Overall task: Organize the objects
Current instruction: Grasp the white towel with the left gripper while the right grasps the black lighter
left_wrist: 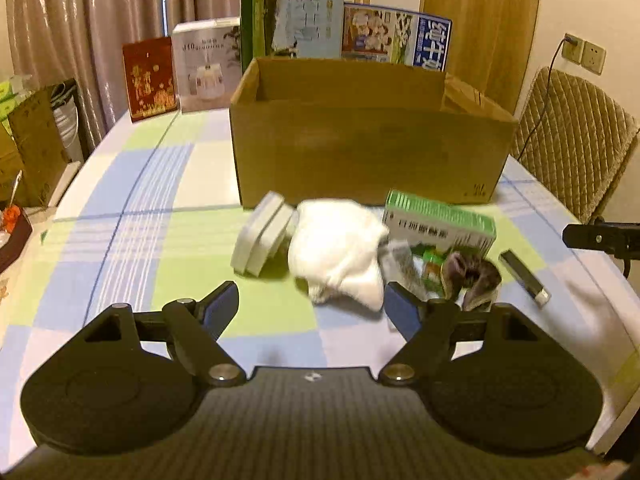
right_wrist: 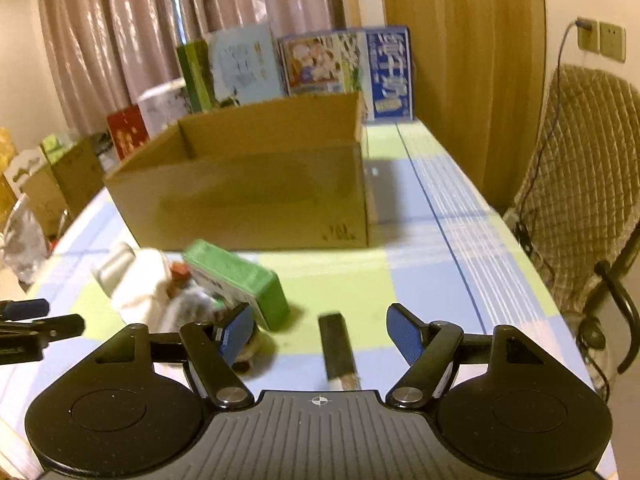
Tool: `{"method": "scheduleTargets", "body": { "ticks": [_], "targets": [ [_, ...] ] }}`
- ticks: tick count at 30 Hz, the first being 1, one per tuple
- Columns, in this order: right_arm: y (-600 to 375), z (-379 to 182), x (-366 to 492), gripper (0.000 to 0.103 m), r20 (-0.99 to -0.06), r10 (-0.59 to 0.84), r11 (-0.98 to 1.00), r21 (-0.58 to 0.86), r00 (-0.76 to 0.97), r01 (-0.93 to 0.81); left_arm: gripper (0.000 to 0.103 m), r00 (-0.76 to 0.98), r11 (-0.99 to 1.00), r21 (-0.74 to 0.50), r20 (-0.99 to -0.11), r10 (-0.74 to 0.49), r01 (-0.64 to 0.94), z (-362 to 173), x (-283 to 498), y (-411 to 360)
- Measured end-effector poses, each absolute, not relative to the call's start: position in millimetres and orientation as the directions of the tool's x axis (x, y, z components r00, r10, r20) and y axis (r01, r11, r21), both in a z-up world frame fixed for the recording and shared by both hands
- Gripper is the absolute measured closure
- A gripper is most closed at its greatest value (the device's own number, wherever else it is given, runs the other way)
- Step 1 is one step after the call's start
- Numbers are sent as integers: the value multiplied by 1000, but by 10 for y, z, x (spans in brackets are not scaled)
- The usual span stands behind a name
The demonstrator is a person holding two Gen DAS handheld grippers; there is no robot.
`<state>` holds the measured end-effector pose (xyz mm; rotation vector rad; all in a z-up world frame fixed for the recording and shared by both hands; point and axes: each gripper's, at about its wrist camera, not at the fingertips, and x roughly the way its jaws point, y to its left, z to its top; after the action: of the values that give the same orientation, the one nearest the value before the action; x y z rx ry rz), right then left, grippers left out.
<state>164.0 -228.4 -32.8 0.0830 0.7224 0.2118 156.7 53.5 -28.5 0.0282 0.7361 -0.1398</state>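
Left gripper (left_wrist: 312, 308), jaws spread wide and holding nothing, poised low over the checked tablecloth (left_wrist: 160, 184). Directly ahead of its open jaws lies a crumpled white cloth (left_wrist: 338, 248); the lower right edge of the cloth sits just beside the right blue pad (left_wrist: 402, 314). Ahead and to the left of the cloth rests a pale flat case (left_wrist: 262, 234), tilted on edge. Ahead and to the right, a green-and-white medicine box (left_wrist: 440, 224) lies touching the cloth, with a small clutter of packets and a dark, crumpled item (left_wrist: 474, 276) in front of it, just beyond the right finger. Farther right, apart from the pile, lies a slim black stick with a pale end (left_wrist: 524, 276). Beyond all of these stands an open cardboard box (left_wrist: 368, 152); its interior floor is hidden from this view.

Right gripper (right_wrist: 320, 332), jaws likewise spread and empty. The black stick (right_wrist: 338, 350) lies on the cloth between its fingers, nearer the centre line, touching neither pad. The medicine box (right_wrist: 240, 280) sits ahead and to the left, just beside the left blue pad (right_wrist: 238, 334). The cardboard box (right_wrist: 248, 196) stands farther ahead. The tips of the left gripper (right_wrist: 28, 320) enter at the left edge.
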Motion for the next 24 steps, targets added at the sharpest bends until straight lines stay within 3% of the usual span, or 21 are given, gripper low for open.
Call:
{"method": "scheduleTargets", "body": {
  "ticks": [6, 10, 16, 24],
  "targets": [
    [-2299, -575, 1657, 34, -700, 191, 981, 110, 688, -161, 27, 707, 989, -29, -696, -122, 142, -421, 1630, 534],
    [-2238, -716, 1729, 51, -724, 158, 983, 51, 671, -177, 27, 701, 987, -40, -699, -138, 153, -459, 1716, 471],
    [-2236, -849, 1934, 53, -756, 171, 979, 56, 632, -197, 28, 695, 985, -12, -707, -132, 175, -533, 1847, 400],
    [-2170, -1014, 2017, 69, -790, 169, 973, 37, 589, -230, 33, 699, 982, -12, -700, -145, 191, -561, 2045, 368]
  ]
}}
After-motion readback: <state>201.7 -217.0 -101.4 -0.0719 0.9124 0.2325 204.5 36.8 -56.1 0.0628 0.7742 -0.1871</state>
